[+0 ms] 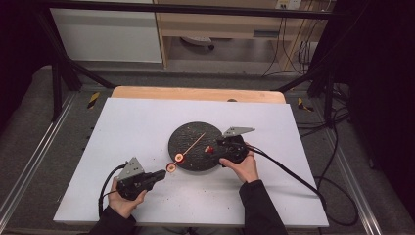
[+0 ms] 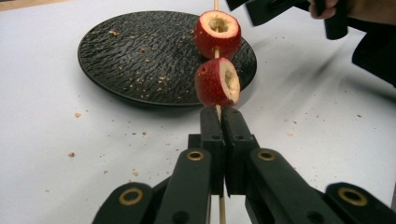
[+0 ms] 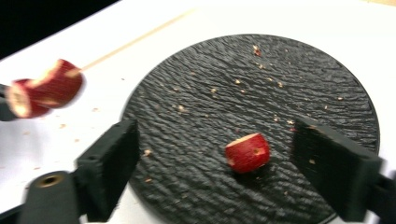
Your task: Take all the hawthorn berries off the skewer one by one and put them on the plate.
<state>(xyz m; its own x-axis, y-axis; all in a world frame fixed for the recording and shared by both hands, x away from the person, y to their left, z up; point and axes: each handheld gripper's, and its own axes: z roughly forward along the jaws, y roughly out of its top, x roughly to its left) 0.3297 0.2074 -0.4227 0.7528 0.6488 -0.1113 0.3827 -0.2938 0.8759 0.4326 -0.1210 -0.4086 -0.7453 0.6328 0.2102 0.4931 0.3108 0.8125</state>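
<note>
- Skewer (image 2: 216, 52) work sits on the white surface (image 1: 137, 127), which is the largest thing I see.
- Black plate (image 1: 188, 134) lies in the middle of the surface, with crumbs on it.
- My right hand-held gripper (image 3: 215, 154) has wide jaws on both sides of a red fruit piece (image 3: 247, 152) on the plate, not pressing it.
- My left hand-held gripper (image 2: 219, 123) is clamped on the skewer, just below two red fruit pieces (image 2: 217, 81).

On the desk (image 1: 147, 122) sits a plate (image 1: 195, 134), one fruit piece (image 1: 209, 149) on it – right claw (image 1: 220, 147) just beside. Left of the plate, the left claw (image 1: 160, 175) pinches a skewer (image 1: 195, 142) carrying two pieces (image 1: 175, 162).
</note>
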